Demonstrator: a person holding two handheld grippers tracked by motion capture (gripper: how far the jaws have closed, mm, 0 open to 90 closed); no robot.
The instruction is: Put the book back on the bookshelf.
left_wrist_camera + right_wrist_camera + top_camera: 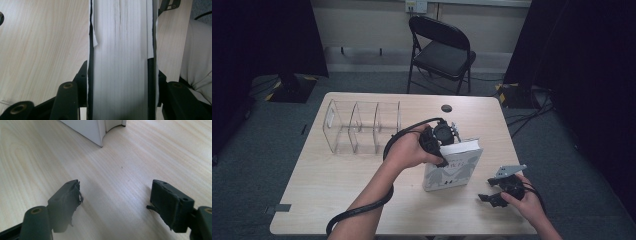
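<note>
Black grippers (439, 142), frayed jaws, brass screws, corrugated cable (362, 210).

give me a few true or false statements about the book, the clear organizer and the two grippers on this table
1. The left hand-held gripper is clamped on the book. True.
2. The book lies flat on the table. False: it stands on edge, page edges facing up into the left gripper view.
3. The right hand-held gripper is holding something. False: its jaws are apart with only bare table between them.
4. The clear organizer sits to the left of the book in the high view. True.
5. The book is already inside the organizer. False: it stands apart from it, and the compartments look empty.
6. A folding chair stands beyond the far side of the table. True.
</note>
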